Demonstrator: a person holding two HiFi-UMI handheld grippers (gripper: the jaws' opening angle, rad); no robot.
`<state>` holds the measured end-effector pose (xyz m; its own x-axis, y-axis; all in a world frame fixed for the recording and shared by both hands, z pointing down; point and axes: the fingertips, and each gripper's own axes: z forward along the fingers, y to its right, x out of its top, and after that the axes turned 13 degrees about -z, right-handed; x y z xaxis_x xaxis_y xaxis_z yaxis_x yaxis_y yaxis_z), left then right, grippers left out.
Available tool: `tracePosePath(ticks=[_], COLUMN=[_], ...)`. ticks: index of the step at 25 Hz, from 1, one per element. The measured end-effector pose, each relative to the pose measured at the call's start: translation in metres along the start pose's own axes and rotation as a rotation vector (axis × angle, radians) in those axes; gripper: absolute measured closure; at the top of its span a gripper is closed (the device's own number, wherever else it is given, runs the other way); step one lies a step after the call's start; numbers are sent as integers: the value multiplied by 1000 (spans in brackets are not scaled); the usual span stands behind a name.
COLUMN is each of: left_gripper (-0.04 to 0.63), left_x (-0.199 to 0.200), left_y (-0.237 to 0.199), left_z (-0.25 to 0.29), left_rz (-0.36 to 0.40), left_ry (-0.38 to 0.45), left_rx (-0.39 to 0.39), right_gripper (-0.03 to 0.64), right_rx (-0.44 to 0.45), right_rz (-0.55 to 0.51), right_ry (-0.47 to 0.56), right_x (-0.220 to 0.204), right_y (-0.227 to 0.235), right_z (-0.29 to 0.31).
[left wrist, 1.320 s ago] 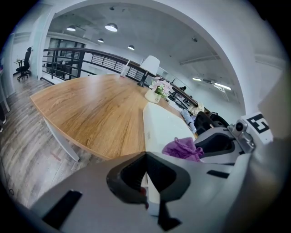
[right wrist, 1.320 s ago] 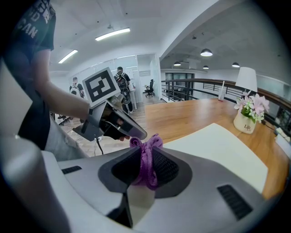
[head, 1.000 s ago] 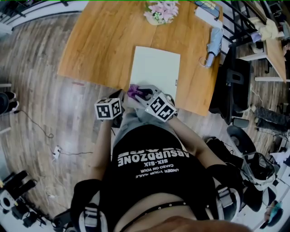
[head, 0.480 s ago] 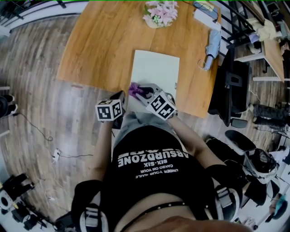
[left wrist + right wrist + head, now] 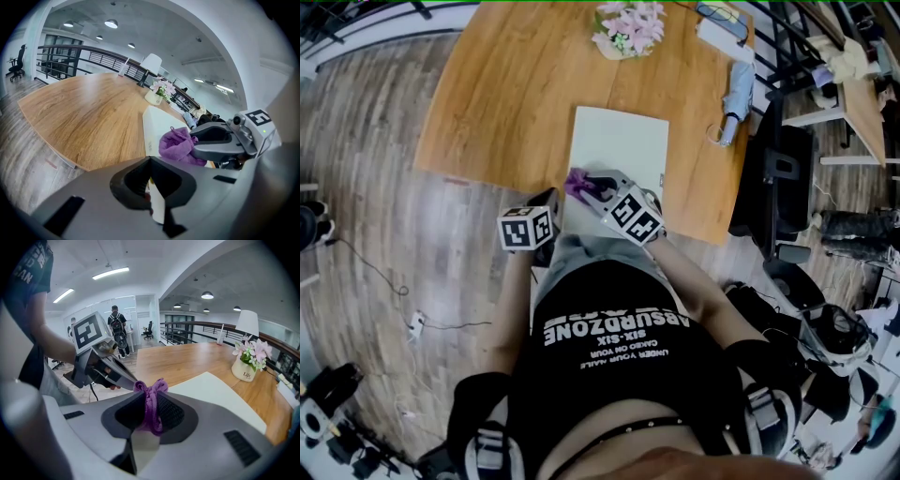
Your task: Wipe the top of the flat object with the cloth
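Cloth (image 5: 577, 179) unmoved | right tool (image 5: 150, 411) holds it | left gripper view: board (image 5: 157, 123) clamped

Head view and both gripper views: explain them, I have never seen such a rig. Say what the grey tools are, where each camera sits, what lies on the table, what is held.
A person holds a gripper in each hand; no robot is involved. The head view looks down from the person's head. The other two cameras ride on the grippers and look along their jaws. On the table lie a flat white board, a pot of flowers and a folded umbrella. The left gripper pinches the board's near edge in its jaws; the right gripper holds a purple cloth at the board's near end.
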<state>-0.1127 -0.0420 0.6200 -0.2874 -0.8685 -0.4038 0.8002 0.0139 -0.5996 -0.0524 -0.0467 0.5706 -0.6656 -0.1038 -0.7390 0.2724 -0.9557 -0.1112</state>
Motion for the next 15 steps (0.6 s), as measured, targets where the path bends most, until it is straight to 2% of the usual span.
tracePosePath(ticks=[15], left_gripper=[581], left_x=[6], left_y=[3], left_z=[4], left_rz=[-12], left_ry=[0], left_rx=[-7], right_gripper=[518], right_rx=[-19], right_rz=[-3], right_ry=[-2], right_x=[-1], right_y=[26], right_z=[4])
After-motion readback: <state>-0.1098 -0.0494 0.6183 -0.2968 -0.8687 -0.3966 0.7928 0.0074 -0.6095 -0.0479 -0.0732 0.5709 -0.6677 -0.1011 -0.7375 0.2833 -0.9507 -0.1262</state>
